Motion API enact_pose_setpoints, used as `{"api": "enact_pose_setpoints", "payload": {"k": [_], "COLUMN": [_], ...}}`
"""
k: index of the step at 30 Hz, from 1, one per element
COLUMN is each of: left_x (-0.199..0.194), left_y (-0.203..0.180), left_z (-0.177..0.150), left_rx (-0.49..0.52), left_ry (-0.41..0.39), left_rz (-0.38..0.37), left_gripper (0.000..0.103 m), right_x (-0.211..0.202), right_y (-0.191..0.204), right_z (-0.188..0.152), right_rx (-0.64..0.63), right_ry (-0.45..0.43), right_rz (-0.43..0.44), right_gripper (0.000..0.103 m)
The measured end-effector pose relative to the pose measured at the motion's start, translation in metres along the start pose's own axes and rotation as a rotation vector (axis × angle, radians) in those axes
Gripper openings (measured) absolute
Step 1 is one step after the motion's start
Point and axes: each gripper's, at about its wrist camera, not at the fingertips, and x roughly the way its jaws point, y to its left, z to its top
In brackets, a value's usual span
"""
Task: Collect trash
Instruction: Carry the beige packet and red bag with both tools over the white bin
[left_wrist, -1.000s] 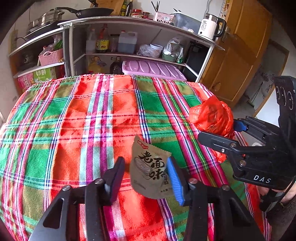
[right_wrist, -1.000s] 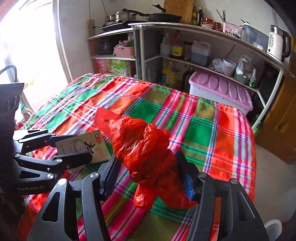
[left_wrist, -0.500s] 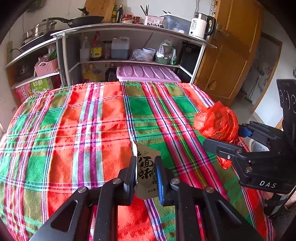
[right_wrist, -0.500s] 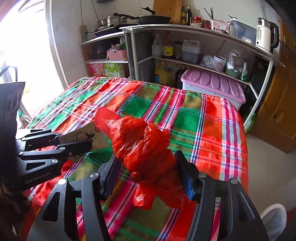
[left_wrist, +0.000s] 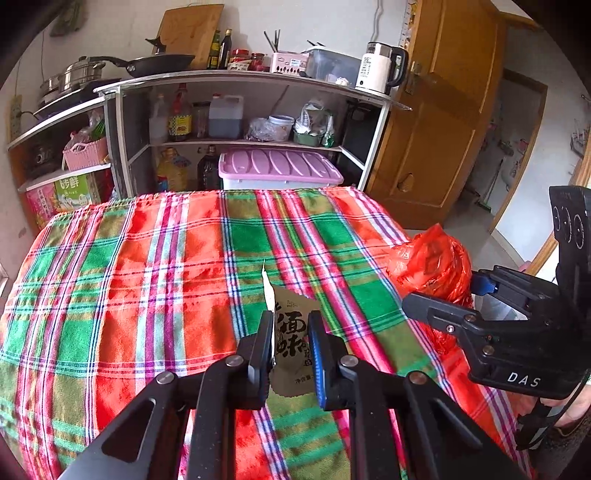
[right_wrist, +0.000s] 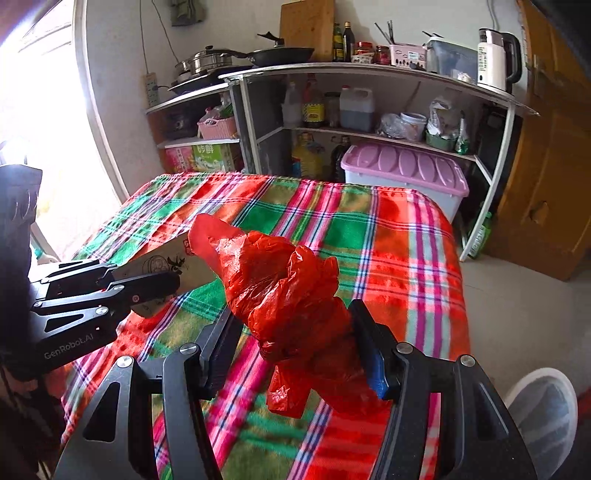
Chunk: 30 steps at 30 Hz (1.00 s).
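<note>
Holding both trash bits: left gripper (left_wrist: 290, 341) clamped on snack wrapper (left_wrist: 293, 334), right gripper (right_wrist: 295, 350) around red plastic bag (right_wrist: 288, 291), above table's (left_wrist: 147, 258) right edge. Left: bin them; no bin visible.

Black left hand-held gripper (left_wrist: 291, 349), silver screws, blue pad, right hand-held gripper (right_wrist: 295, 345) marked "DAS"

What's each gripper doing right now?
Left gripper: shut on the brown paper snack packet.
Right gripper: shut on the crumpled red plastic bag.
</note>
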Motion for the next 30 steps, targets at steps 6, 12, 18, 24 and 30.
{"api": "enact_pose_setpoints", "payload": {"k": [6,12,18,24,30], "left_x": [-0.014,-0.021,-0.023,-0.021,-0.014], "left_y": [-0.024,-0.052,-0.083,-0.124,-0.172], "left_z": [0.003,0.004,0.006,0.007,0.007], "left_rx": [0.037,0.077,0.122,0.169,0.218], "left_ry": [-0.022,-0.031,-0.037,-0.042,-0.034], "left_rz": [-0.01,-0.035,-0.068,-0.123,-0.178], "left_gripper": [0.018,0.018,0.018,0.018,0.018], "right_x": [-0.028,-0.055,-0.086,-0.11,-0.139], "right_y": [-0.011,-0.024,-0.047,-0.069,-0.099], "right_z": [-0.005,-0.015,-0.028,-0.047,-0.065], "right_rx": [0.033,0.061,0.112,0.153,0.198], "right_ry": [-0.035,-0.062,-0.092,-0.101,-0.12], "right_rz": [-0.033,-0.063,-0.112,-0.164,-0.223], "right_gripper": [0.059,0.059,0.059,0.059,0.059]}}
